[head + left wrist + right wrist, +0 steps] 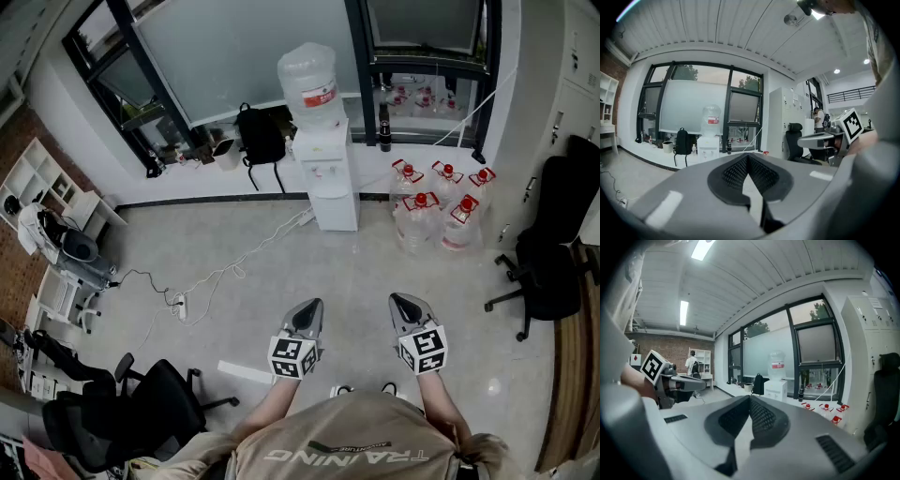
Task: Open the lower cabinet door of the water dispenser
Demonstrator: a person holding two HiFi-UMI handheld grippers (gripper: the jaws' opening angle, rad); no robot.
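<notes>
Facing boxy white water dispenser [333, 187], clear ribbed bottle [309, 82] atop, left tongs [310, 307] and right tongs [400, 303] pinched together, empty

At upper centre the water dispenser [333, 192] was white, its bottle [309, 84] clear with a red label. The backpack [260, 136] was black. Right of it the jugs [441, 202] had red caps. The floor [375, 262] was pale grey.

The room holds one left gripper [312, 306], one right gripper [399, 300], one water dispenser [330, 178] topped by one large bottle [309, 82], one black backpack [260, 136], five red-capped jugs [419, 217] and one power strip [178, 302].
</notes>
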